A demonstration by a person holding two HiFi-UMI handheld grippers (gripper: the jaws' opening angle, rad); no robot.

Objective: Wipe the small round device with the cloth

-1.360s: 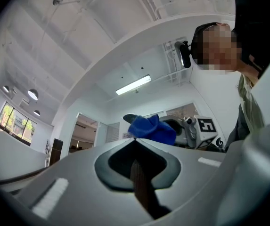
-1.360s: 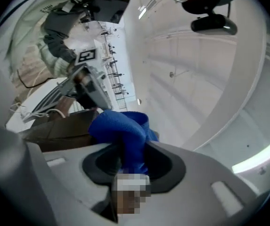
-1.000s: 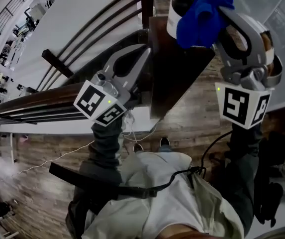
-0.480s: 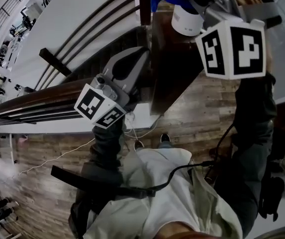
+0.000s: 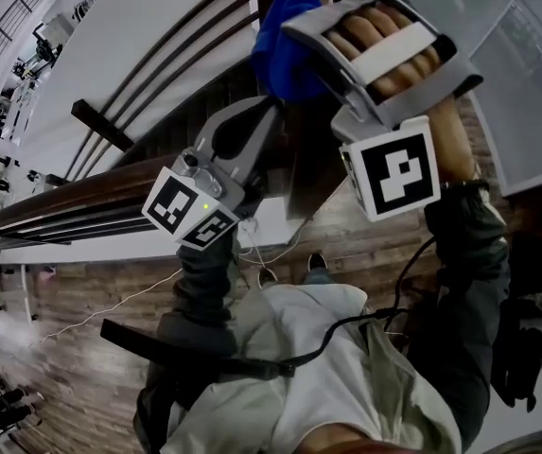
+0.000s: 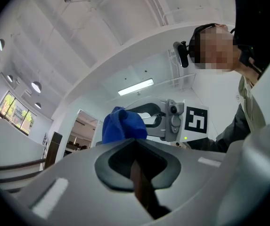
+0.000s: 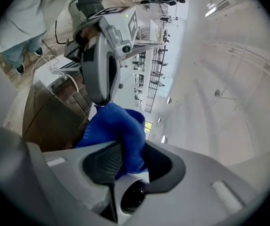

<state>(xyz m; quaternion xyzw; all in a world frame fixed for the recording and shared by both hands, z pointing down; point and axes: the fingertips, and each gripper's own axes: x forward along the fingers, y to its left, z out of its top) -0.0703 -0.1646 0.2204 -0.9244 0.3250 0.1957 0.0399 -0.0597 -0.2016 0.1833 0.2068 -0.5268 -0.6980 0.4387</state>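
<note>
Holding the blue cloth (image 7: 118, 126) fast, the jaws of your right gripper (image 7: 124, 166) are clamped on one fold of it, and the rest of the cloth bulges out past the tips. Just below the cloth, right at these jaws, you see the small round device (image 7: 125, 181): a white body with a dark round opening. The cloth seems to touch it. Whether the device stands on the dark table (image 5: 327, 159) cannot be told from these views. In the head view this gripper is turned over, so the fingers (image 5: 384, 31) of your right hand show through its handle, and its marker cube (image 5: 391, 168) faces the camera. The cloth shows there as a blue lump at the top, while the gripper covers the device almost fully.

Your left gripper (image 5: 269, 112) has its jaws together with nothing between them; only a thin brown line shows in the gap. It is raised beside the edge of the table, just under the cloth, and its tips point toward the right gripper. Below both grippers lies the wooden floor (image 5: 375, 244).
</note>
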